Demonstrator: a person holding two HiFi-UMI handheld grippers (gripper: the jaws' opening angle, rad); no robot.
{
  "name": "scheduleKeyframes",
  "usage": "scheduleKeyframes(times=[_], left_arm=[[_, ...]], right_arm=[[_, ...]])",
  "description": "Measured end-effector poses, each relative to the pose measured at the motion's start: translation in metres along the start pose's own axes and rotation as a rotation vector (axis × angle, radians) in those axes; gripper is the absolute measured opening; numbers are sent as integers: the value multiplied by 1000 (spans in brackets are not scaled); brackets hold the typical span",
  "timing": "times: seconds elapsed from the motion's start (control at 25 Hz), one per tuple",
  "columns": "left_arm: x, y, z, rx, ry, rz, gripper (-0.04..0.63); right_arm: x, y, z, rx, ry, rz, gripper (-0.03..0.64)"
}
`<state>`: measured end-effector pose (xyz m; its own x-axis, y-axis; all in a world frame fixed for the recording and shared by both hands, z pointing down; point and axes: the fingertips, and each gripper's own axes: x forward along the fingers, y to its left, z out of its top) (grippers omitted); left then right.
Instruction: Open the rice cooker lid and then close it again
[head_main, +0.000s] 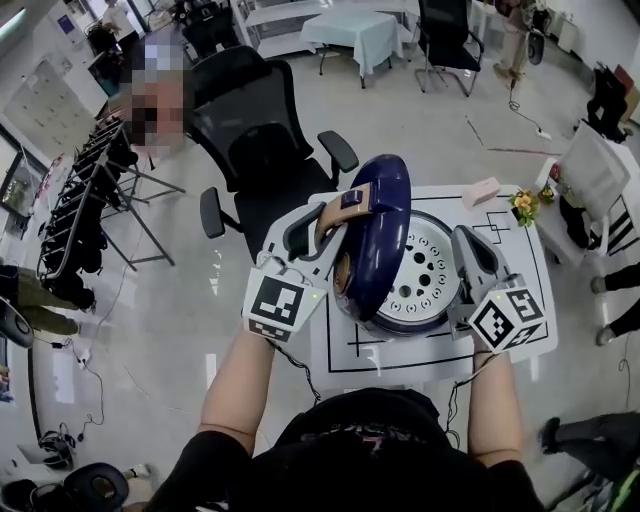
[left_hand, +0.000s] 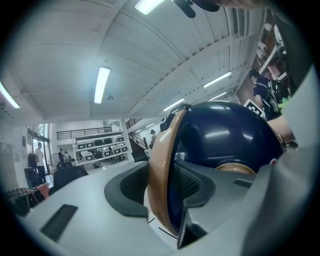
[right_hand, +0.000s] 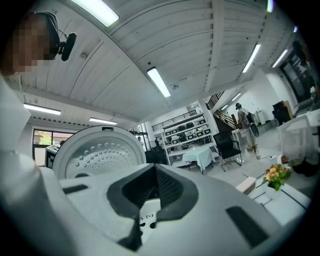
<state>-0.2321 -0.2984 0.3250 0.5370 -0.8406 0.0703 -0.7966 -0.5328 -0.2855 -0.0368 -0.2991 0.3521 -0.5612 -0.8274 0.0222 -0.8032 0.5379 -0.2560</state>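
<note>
Left claw (left_hand: 165, 192) pinches the tan handle (left_hand: 156, 170) of the raised lid (head_main: 382, 232).
Right claw (head_main: 468, 262) is pressed together and holds nothing, just beside the rice cooker (head_main: 425, 285) on the white table (head_main: 525, 325). Its blue lid stands up on its edge. It looks hard, shiny and slippery, maybe a bit heavy, so the handle seems the best place to hold.

Right gripper (right_hand: 155, 190): jaws closed together, nothing between them.
Lid (right_hand: 97, 152): raised, its pale perforated inner face toward the camera, behind the gripper at the picture's left.
Right of the lid, far back: shelves (right_hand: 182, 132); table (right_hand: 200, 156) under a pale cloth; black chair (right_hand: 227, 145).
Further right of the lid, nearer: pinkish block (right_hand: 246, 185), perhaps a box; flowers (right_hand: 276, 173).
Above the lid: ceiling light (right_hand: 159, 82).
</note>
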Motion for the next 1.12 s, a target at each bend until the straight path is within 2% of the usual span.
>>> scheduleKeyframes(times=[0.6,0.84,1.12], left_arm=[[-27,37,-26,-111,13,81,121],[-36,51,-37,-196,26,113,118],[-39,51,-38,-204,19,131,120]], right_arm=[[22,34,-15,-6,31,55,2],[26,46,-17,-5,36,68,2],[19,56,-18,-13,34,59,2]])
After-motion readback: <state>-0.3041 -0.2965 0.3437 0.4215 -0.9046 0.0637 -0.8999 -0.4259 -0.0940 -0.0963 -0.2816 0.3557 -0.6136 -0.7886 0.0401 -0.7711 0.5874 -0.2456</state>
